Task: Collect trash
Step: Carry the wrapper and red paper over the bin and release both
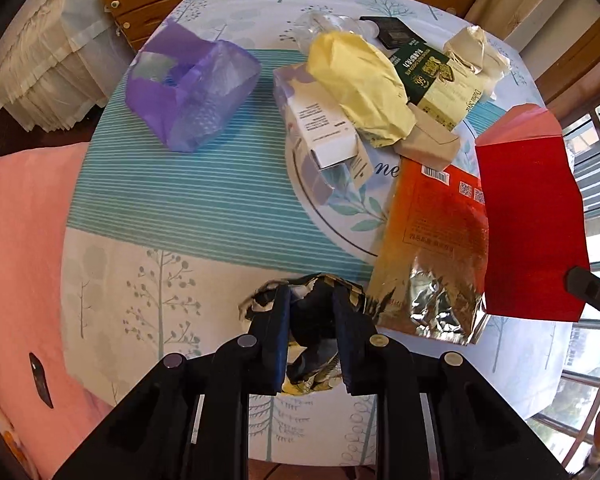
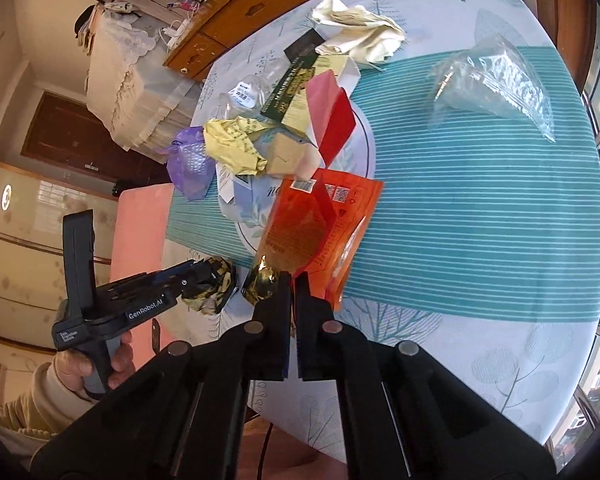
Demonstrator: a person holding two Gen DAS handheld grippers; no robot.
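Left wrist view: left gripper (image 1: 312,312) pointing down, jaws clamped on a crumpled black-and-gold foil wrapper (image 1: 308,344) just above the tablecloth (image 1: 148,208). Judged light, crushable, slick; a bite across the wad's bulk seems safest. Purple bag (image 1: 188,92) lies open, well apart at far left.

Right wrist view: right gripper (image 2: 292,280) closed on the edge of a thin red sheet (image 2: 332,128), which stands up over the orange foil pouch (image 2: 320,224). Judged floppy, feather-light. Pinch point hidden behind the fingertips; the heap beneath is overlapped, partly unreadable.
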